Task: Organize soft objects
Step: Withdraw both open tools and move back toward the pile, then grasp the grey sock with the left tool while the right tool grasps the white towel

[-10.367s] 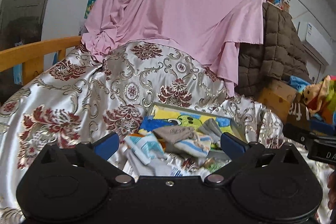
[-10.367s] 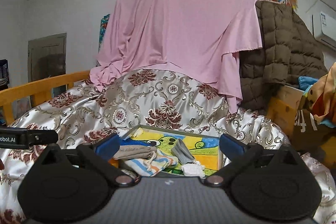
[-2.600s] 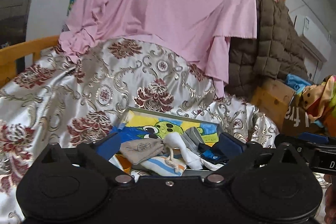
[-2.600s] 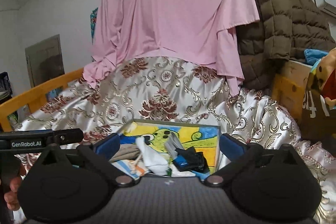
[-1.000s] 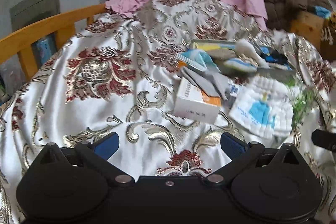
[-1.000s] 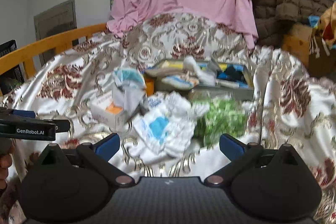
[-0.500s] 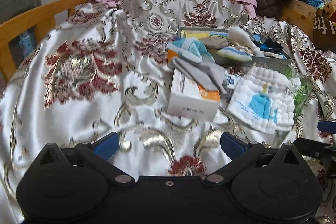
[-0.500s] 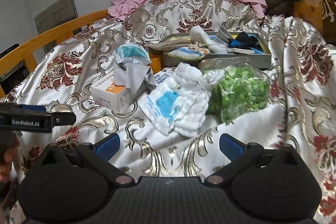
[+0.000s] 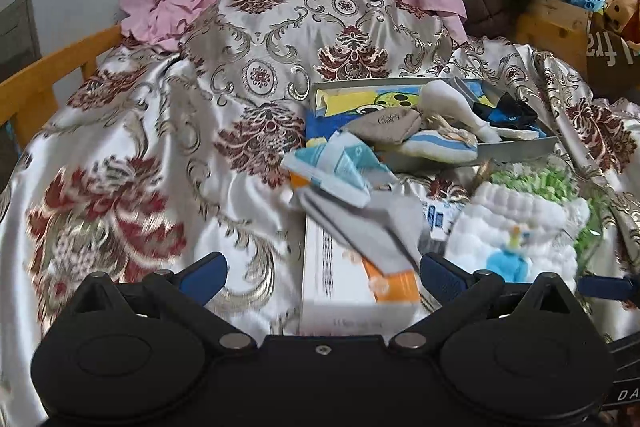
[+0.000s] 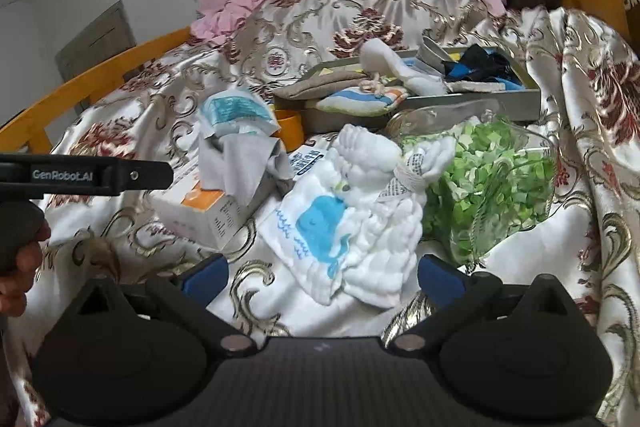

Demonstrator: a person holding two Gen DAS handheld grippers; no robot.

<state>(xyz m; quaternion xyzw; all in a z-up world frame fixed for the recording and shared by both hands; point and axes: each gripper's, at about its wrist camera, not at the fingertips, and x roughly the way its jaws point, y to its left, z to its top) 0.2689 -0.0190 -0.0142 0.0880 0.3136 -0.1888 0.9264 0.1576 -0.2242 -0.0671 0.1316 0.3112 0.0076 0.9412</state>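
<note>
Your left gripper (image 9: 320,273) has its fingers spread wide with nothing between them, low over the satin bedspread (image 9: 168,131); its body cuts off the near end of the white-and-orange box (image 9: 344,279). A grey cloth (image 9: 372,227) drapes over that box, long axis running from about 10 to 4 o'clock, and the left view is motion-blurred here, so the box print is unreadable. A teal-and-white packet (image 9: 336,167) lies on the cloth's far end. At 1 o'clock the tray (image 9: 516,149) holds a tan cloth (image 9: 386,125), a striped piece (image 9: 436,145) hanging over the near rim, a white sock (image 9: 452,107) pointing toward 4 o'clock, and a dark blue-black item (image 9: 504,113) too bunched to identify.

Your right gripper (image 10: 322,277) is likewise fully open and empty. Right between its fingers lies the white whale cloth (image 10: 344,227), folded and puffy, long axis from 7 to 1 o'clock; the gripper hides its near edge. A clear bag of green bits (image 10: 492,179) touches it at 2 o'clock. At 9 o'clock your left tool shows edge-on, your hand (image 10: 18,275) only partly in frame.
</note>
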